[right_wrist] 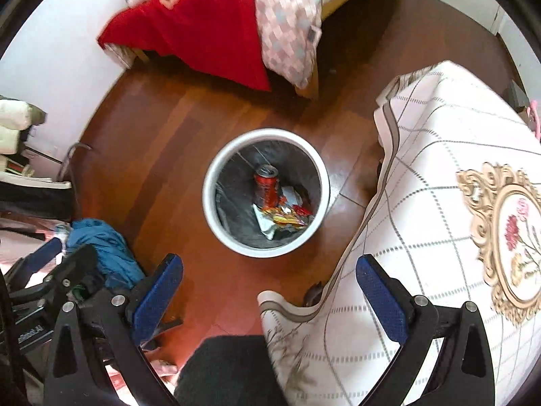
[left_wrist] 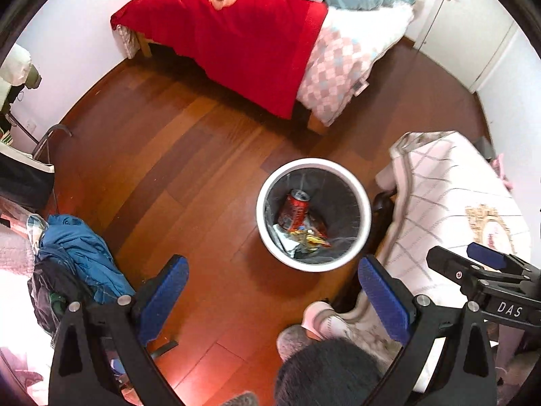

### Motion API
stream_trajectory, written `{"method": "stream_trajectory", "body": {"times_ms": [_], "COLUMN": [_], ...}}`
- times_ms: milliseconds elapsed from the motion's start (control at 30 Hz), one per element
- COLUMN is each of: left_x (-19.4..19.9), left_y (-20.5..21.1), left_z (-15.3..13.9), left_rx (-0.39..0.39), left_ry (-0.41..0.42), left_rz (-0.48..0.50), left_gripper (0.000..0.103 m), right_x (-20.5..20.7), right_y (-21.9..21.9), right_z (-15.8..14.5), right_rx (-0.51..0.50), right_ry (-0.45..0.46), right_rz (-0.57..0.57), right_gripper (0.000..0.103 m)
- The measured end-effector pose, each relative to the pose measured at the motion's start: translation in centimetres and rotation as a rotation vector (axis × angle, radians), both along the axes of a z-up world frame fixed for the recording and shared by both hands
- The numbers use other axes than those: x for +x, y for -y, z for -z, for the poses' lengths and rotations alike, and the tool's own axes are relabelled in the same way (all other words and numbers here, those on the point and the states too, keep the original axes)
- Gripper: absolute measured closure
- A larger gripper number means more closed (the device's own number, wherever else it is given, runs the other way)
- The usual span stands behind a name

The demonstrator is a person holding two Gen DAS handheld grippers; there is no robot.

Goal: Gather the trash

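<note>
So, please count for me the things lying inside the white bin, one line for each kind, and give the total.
Inside the white bin, as far as the pictures show:
Red drink can: 1
Red and yellow snack wrapper: 1
White paper piece: 1
Total: 3
More may lie hidden under these. Both tongs are open and hold nothing.

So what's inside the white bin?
The bin holds a red can, shiny wrappers and white paper on a dark bag liner. Anything beneath them is hidden.
</note>
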State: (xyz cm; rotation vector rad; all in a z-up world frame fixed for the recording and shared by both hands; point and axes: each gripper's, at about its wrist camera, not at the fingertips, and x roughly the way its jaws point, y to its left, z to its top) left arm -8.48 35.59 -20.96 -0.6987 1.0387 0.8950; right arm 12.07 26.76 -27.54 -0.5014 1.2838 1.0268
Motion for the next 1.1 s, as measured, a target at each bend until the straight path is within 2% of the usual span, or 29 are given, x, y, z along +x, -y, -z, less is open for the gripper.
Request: {"method": "stream_trajectory", "body": {"times_ms": [333, 600, 900, 1100], "left_x": [-2.9, -4.4, -5.7, -6.2], "left_y": [5.1, 8.0, 9.7, 9.5], "left_z": [-9.5, -14.2, -17.1, -17.4], "left_rx": [0.067, 0.097, 0.114, 0.107], "left_ry": [0.134, 0.195, 0.233, 0.226], "left_rz": [0.048, 0.081, 0.093, 0.078], "left_gripper": [0.001, 0.001, 0.001, 0.001], "right_x": [-3.2, -5.5, -7.4, -7.7], "right_y": [6.4, 10.7, 12.7, 12.7], "right_z": [-10.9, -18.1, -22.4, -23.5], "right_rx": [0.191, 0.303, 0.320, 0.301], "right_ry": [-0.026, -0.039, -0.024, 0.000], "right_rz": [-0.048, -0.096, -0.160, -0.176], "right_gripper": [0.000, 0.000, 0.000, 0.000]}}
